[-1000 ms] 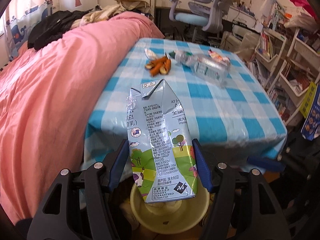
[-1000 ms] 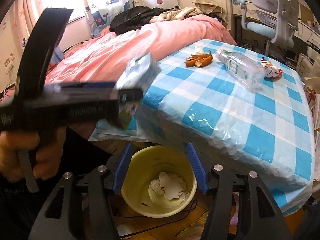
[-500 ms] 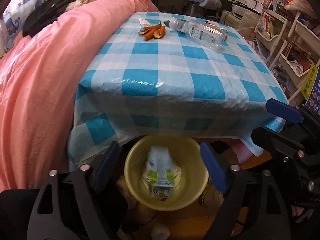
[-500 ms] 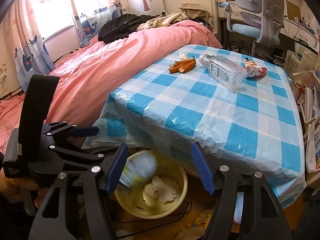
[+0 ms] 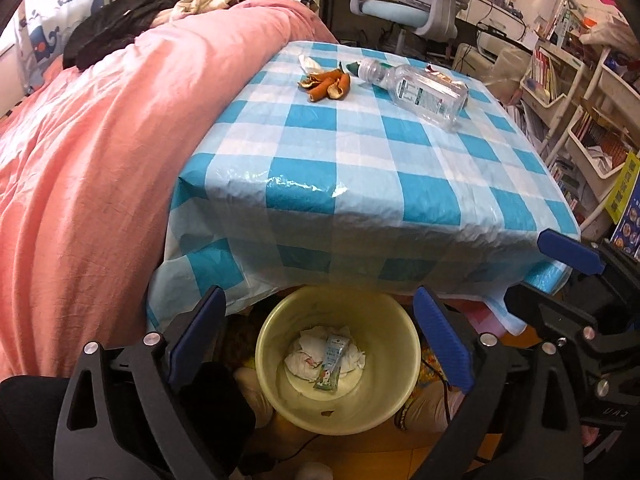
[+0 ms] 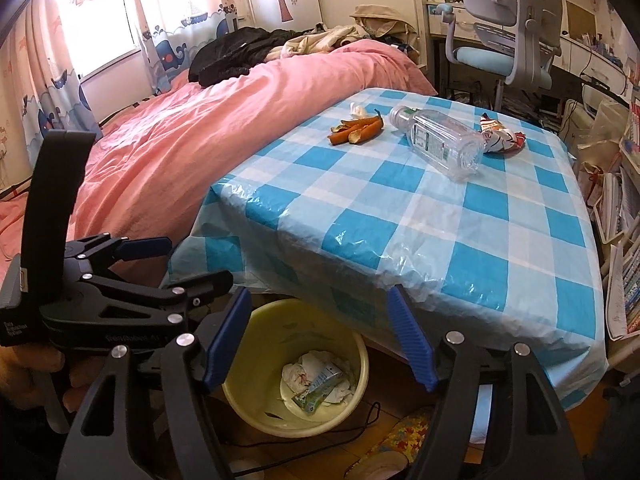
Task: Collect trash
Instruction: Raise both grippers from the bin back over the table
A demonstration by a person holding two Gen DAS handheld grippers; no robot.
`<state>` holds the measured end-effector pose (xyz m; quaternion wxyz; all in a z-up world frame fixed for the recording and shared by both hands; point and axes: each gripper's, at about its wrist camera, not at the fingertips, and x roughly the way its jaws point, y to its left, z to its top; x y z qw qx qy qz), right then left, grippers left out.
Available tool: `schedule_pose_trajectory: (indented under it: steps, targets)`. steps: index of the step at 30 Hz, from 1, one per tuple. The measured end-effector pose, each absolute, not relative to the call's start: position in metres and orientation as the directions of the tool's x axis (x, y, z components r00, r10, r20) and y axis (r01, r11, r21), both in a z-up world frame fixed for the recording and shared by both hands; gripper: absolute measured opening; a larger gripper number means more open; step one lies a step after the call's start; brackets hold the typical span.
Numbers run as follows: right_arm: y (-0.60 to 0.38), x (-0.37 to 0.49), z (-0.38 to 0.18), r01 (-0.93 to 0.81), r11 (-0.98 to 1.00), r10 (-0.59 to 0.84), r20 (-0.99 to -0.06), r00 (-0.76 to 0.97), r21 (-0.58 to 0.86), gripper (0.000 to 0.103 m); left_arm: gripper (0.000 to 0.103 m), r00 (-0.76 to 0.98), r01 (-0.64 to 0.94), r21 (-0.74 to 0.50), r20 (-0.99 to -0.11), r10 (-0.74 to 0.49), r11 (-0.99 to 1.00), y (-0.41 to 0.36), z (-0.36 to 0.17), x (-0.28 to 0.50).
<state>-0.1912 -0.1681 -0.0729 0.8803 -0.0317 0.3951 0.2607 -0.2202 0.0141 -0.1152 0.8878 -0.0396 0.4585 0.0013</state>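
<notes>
Left wrist view first: on the far left I see the pink duvet [image 5: 92,168] sloping down beside the table with its blue checked cloth [image 5: 360,184]. My left gripper [image 5: 320,340] hangs over the yellow bin [image 5: 384,404] that stands on the floor under the table's near edge; its jaws have just been opening and now stand wide, with nothing between them. The milk carton [image 5: 331,362] lies inside the bin on crumpled white tissue [image 5: 308,354].

On the far half of the table, going rightward, I see a small white scrap [image 5: 308,63], orange peel [image 5: 326,85], then a clear plastic bottle [image 5: 424,92] on its side just beside the peel. In the right wrist view a crumpled snack wrapper [image 6: 500,136] lies against the bottle's base.

My right gripper [image 6: 320,336] has also just been opening and is empty, parted above the bin's near side. At far right I see cluttered shelves [image 5: 576,120].
</notes>
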Motion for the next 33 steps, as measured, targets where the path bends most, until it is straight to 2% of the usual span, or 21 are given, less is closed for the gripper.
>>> schedule_pose_trajectory:
  steps: [29,33]
  targets:
    - [-0.1674,-0.1897,-0.0727,-0.484,0.863,0.431,-0.709,0.558,0.145,0.076,0.092,0.611,-0.036,-0.08,-0.791,-0.042,0.996,0.0137,-0.1118,-0.2199]
    - [-0.166,-0.1868,-0.0683,-0.486,0.866,0.418,-0.708,0.57,0.12,0.076,0.092,0.619,-0.024,-0.115,-0.781,-0.076,0.993,0.0132,-0.1057,-0.2126]
